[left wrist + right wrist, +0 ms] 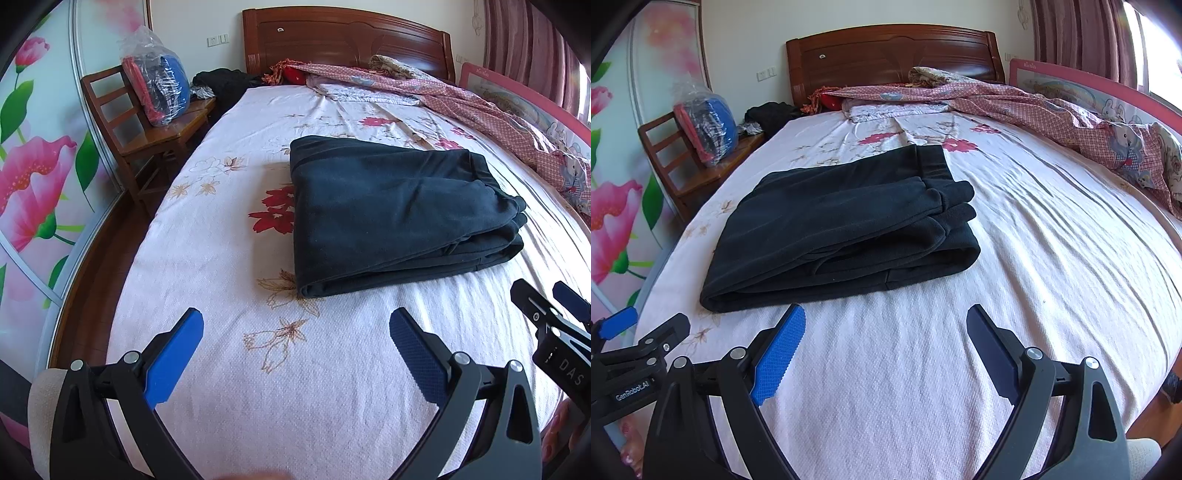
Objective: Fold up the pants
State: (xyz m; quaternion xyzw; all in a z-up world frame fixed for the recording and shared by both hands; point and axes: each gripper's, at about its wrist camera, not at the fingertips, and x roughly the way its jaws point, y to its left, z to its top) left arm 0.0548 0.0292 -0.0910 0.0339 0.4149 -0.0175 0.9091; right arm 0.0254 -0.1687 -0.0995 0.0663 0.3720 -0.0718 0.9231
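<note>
Dark navy pants [399,210] lie folded into a thick rectangle on the floral bedsheet [229,280]. They also show in the right wrist view [842,229], with the waistband end toward the headboard and stacked layers on the right. My left gripper [295,325] is open and empty, held above the sheet short of the pants' near edge. My right gripper [886,321] is open and empty, just in front of the pants' near fold. The right gripper also shows at the lower right of the left wrist view [550,306].
A wooden headboard [343,37] stands at the far end. A crumpled pink checked quilt [498,110] lies along the right side by a bed rail [1100,96]. A wooden chair [147,129] with bagged clothes stands left of the bed, beside a flowered wardrobe [33,177].
</note>
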